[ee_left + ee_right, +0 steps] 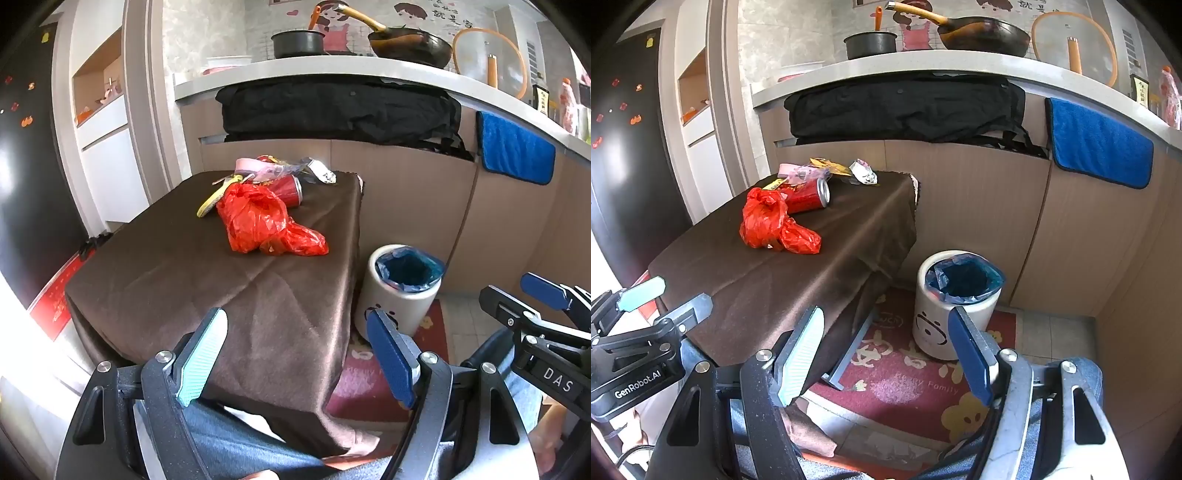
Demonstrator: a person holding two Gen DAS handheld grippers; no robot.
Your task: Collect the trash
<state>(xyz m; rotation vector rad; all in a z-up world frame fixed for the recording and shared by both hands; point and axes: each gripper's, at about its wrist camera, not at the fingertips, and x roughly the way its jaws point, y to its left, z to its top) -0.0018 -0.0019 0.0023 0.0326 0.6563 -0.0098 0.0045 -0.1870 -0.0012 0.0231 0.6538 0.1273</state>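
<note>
You are holding the left gripper (pixel 299 354) and right gripper (pixel 886 350) spread wide, grasping nothing, while the red plastic bag (pixel 266 221) is lying on the brown-clothed table (pixel 184 288), bin (pixel 956 302) standing beside it

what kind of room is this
Most likely a home kitchen: a wok and a pot sit on the counter, a dark fridge door carries magnets, and a lined trash bin stands on the floor beside the cloth-covered table.
</note>
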